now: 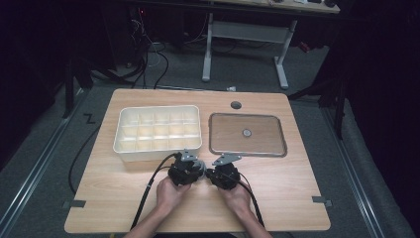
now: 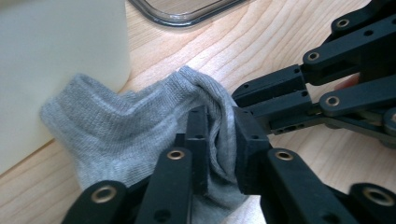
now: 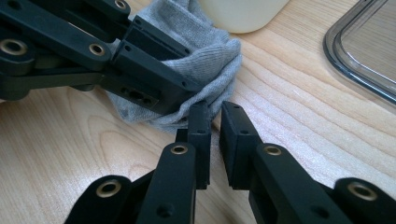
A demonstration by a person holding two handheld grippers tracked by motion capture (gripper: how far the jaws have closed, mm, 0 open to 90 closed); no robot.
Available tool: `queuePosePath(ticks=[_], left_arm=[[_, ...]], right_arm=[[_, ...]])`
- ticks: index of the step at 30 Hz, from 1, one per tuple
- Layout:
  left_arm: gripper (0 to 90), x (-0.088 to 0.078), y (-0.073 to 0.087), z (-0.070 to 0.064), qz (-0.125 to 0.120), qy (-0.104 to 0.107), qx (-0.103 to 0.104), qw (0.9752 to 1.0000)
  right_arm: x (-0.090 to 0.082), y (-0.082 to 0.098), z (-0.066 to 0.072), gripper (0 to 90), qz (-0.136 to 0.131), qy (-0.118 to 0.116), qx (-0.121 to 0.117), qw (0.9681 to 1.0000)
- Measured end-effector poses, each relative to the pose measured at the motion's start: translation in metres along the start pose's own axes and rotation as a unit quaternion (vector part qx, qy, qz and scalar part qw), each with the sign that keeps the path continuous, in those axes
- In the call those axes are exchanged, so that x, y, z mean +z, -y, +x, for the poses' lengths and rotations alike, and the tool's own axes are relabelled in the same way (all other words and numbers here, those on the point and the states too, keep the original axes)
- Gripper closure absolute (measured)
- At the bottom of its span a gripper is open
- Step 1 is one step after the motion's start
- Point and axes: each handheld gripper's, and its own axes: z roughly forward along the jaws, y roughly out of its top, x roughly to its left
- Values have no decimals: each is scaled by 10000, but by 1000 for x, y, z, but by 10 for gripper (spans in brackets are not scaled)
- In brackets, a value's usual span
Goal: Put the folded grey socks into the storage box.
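A grey sock [image 2: 140, 126] lies bunched on the wooden surface [image 1: 277, 188], just near of the cream compartment box [image 1: 158, 130] and touching its near wall. The left tool [image 2: 219, 154] has a fold of the sock between its jaws, which stand a little apart with the cloth loose in the gap. The right tool [image 3: 214, 140] comes in from the right, its jaws narrowly apart over the sock's edge, with a thin bit of cloth at their tips; whether they pinch it is unclear. To the right of the box, a clear lid [image 1: 247, 135] lies flat on the surface.
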Motion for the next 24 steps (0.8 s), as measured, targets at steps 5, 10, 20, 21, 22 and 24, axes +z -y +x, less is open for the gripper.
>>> queuePosePath(ticks=[5, 10, 20, 21, 22, 24], left_arm=[[696, -4, -1, 1, -79, 211, -108, 9997], [633, -9, -2, 2, -138, 353, -115, 9992], [579, -22, -3, 0, -375, 400, -74, 9985], [574, -23, -3, -1, -388, 408, -67, 9984], [569, -26, -3, -1, -424, 396, -72, 9983], [568, -32, -4, 1, -464, 384, -70, 9982]], right_arm=[[-1, 0, 0, 828, 13, -27, 27, 10000], [-1, 0, 0, 817, 24, -40, 35, 10000], [-5, 1, -2, 788, 23, -121, 164, 9998], [-7, 1, -2, 788, 7, -119, 164, 9998], [-10, 0, -2, 788, -37, -124, 176, 9998], [-11, 0, -2, 789, -68, -135, 186, 9997]])
